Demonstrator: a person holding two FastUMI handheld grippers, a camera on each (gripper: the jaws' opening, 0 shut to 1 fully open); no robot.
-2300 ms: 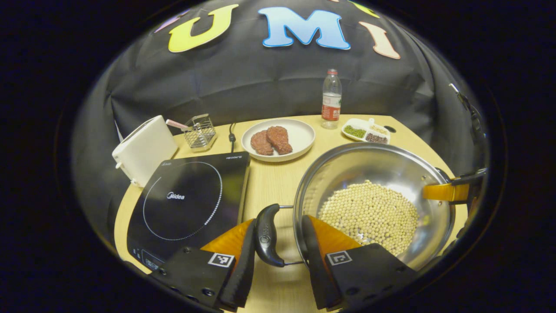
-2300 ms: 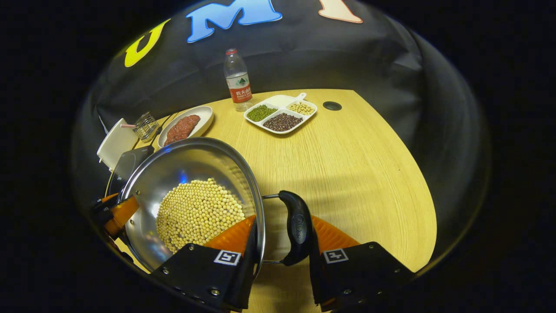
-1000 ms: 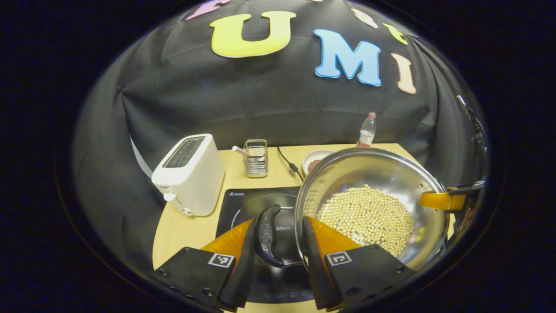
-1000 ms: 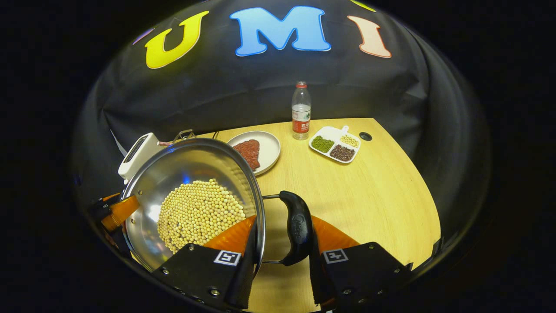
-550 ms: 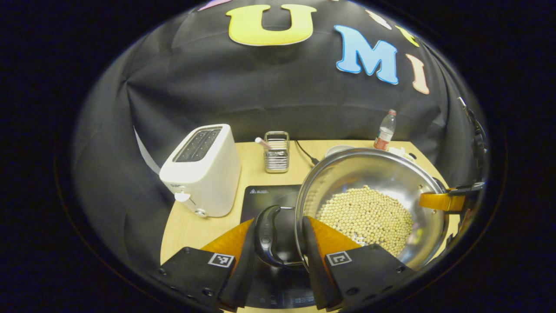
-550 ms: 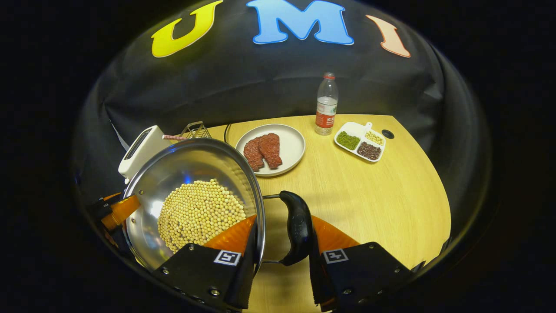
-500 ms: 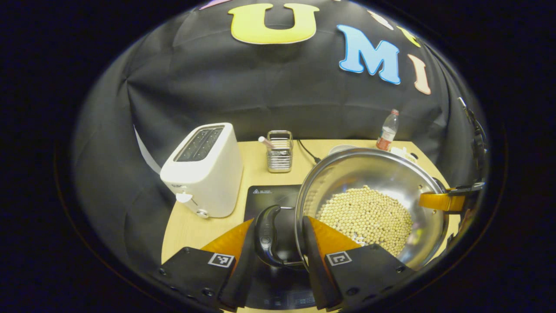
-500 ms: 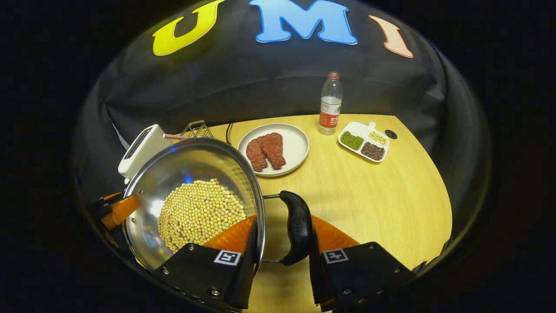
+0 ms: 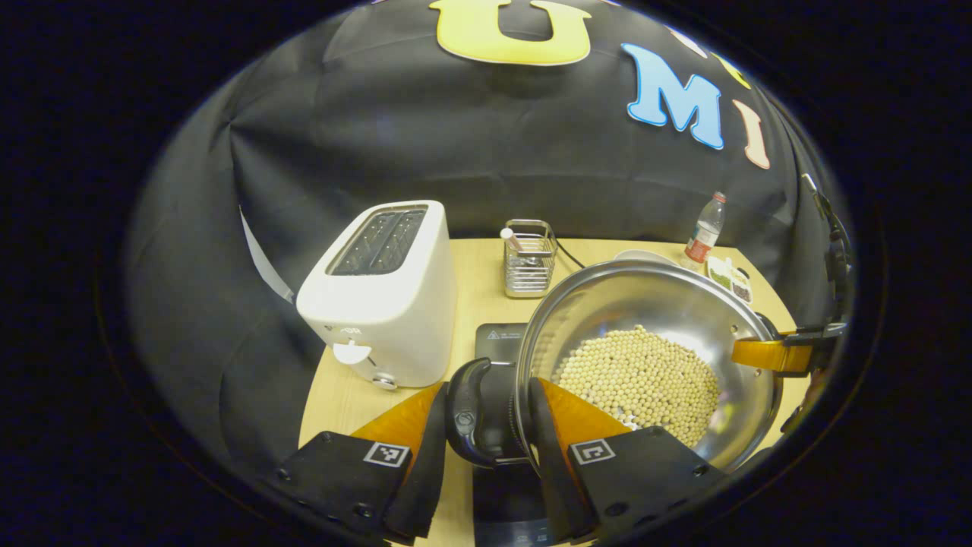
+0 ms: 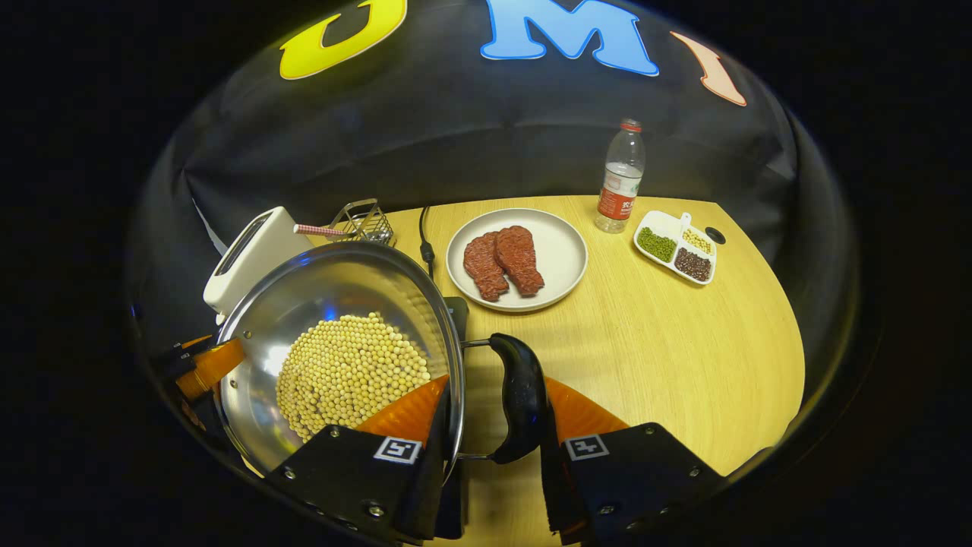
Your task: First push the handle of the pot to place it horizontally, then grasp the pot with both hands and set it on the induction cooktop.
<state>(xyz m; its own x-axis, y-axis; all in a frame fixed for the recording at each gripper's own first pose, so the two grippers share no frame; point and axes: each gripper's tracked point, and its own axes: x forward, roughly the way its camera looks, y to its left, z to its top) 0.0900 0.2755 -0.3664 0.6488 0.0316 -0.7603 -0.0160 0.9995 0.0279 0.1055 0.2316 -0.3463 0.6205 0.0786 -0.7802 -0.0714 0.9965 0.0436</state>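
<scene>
A steel pot (image 9: 653, 304) part-filled with pale beans (image 9: 638, 380) hangs between both grippers over the black induction cooktop (image 9: 495, 339). My left gripper (image 9: 486, 433) is shut on the pot's left side: one finger is outside the black loop handle (image 9: 463, 410) and the other inside the rim. The right gripper's finger (image 9: 771, 354) shows at the pot's far rim. In the right gripper view, my right gripper (image 10: 493, 425) is shut the same way on the other black handle (image 10: 520, 395) and the rim of the pot (image 10: 334, 289). Whether the pot's base touches the cooktop is hidden.
A white toaster (image 9: 380, 289) stands close to the left of the cooktop, with a wire holder (image 9: 528, 258) behind. On the wooden table (image 10: 668, 357) to the right are a plate with meat (image 10: 562, 254), a water bottle (image 10: 619, 178) and a divided dish of beans (image 10: 676, 247).
Both grippers have carried the pot leftward from the bare table to above the cooktop. The toaster has come closer in the left gripper view. Both grips are unchanged.
</scene>
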